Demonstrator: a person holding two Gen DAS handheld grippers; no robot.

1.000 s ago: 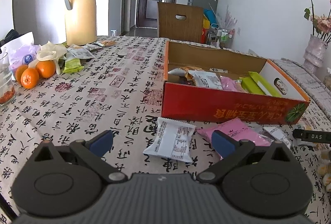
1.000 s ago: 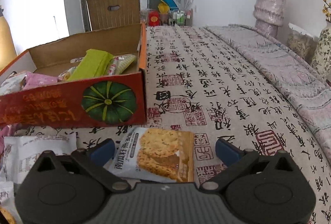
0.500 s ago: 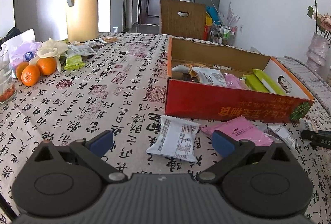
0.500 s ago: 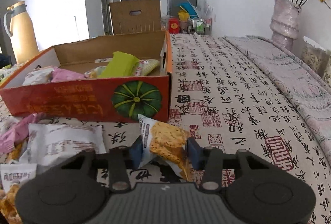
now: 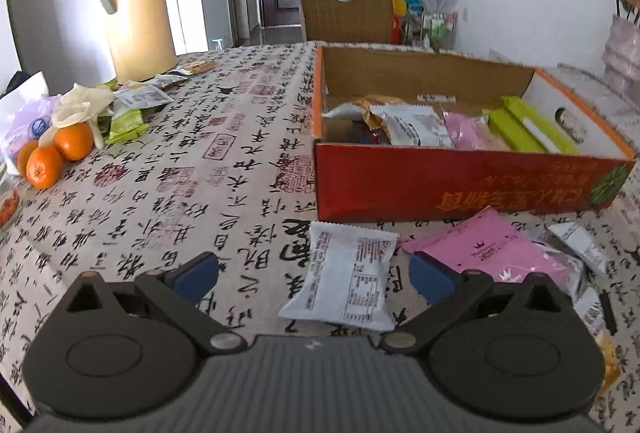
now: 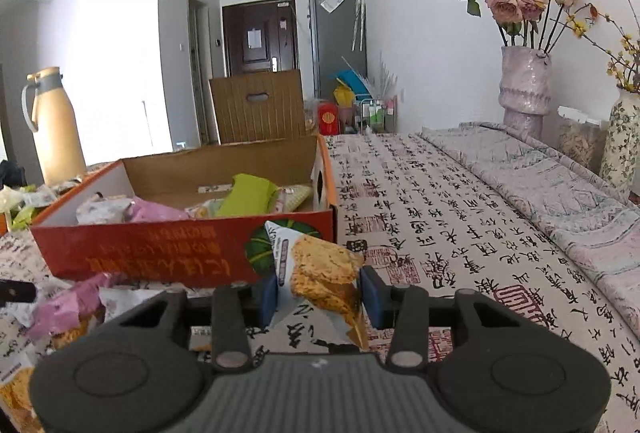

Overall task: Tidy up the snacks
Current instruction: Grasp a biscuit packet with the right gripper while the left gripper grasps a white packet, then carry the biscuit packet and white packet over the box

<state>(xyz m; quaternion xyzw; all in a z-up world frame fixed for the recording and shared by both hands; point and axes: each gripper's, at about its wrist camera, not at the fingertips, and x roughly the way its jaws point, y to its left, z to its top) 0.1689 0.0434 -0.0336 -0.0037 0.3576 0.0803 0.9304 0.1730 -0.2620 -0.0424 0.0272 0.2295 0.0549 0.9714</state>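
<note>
Left gripper [image 5: 312, 275] agape, right gripper [image 6: 320, 297] clamped

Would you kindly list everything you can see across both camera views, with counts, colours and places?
cardboard box: one, red outside, on the table, holding packets
white packet: one, white, on the cloth in front of the box
pink packet: one, pink, right of the white packet
cracker packet: one, white and golden, held up in front of the box
oranges: at least three, orange, far left of the table
flask: one, cream with a grey handle, far left corner
vase: one, pale lilac, holding faded roses, at the right
chair: one, brown, behind the table
left gripper: open, above the white packet
right gripper: shut on the cracker packet
</note>
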